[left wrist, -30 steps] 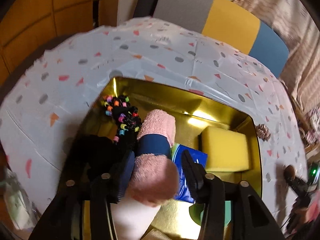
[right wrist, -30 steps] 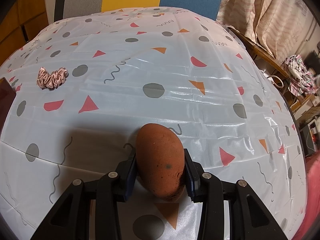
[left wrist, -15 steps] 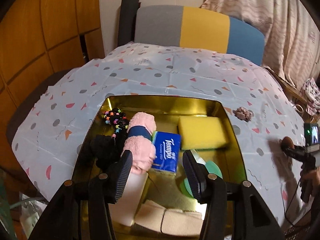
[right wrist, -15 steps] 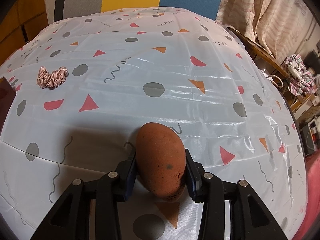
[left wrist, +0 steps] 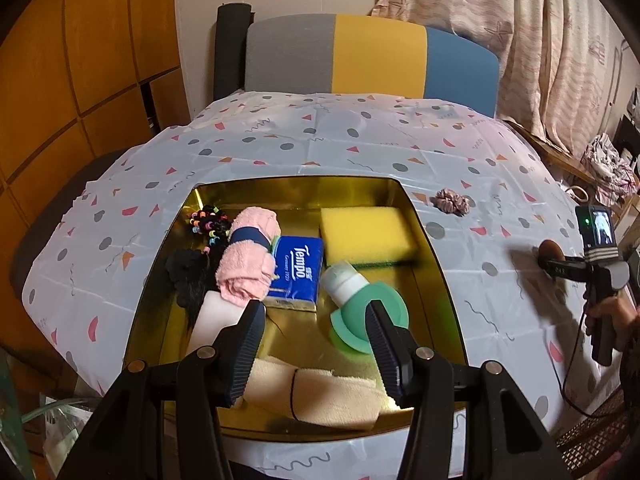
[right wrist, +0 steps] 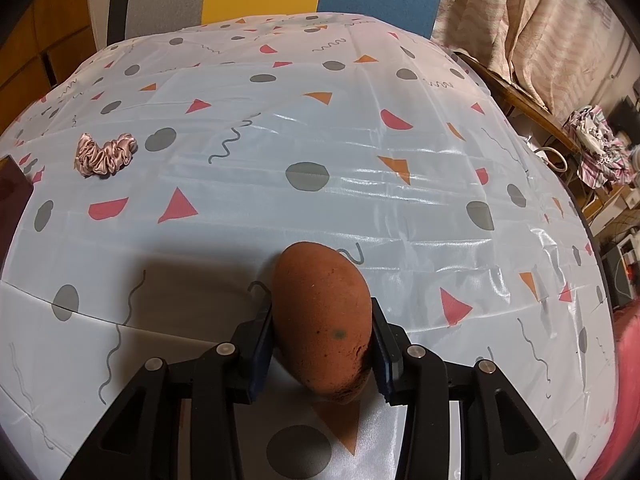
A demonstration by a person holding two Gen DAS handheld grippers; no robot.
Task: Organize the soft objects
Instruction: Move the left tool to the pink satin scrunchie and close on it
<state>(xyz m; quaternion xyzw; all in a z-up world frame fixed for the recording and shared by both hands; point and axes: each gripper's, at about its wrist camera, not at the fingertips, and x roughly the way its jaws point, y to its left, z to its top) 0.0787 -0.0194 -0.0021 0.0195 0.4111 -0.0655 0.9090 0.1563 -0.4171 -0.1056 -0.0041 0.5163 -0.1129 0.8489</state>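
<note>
The left tool [left wrist: 314, 330], jaws apart and empty, has pulled back from the pink rolled towel [left wrist: 248, 258] now lying in the gold tray [left wrist: 436, 264]; rightward, the right tool [right wrist: 320, 346] clamps the brown sponge [right wrist: 322, 320] on the counter [right wrist: 360, 152], likely next.

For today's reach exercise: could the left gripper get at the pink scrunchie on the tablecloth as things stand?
Probably yes: the left gripper is open and empty, and the pink scrunchie lies alone on bare cloth beside the gold tray.
</note>
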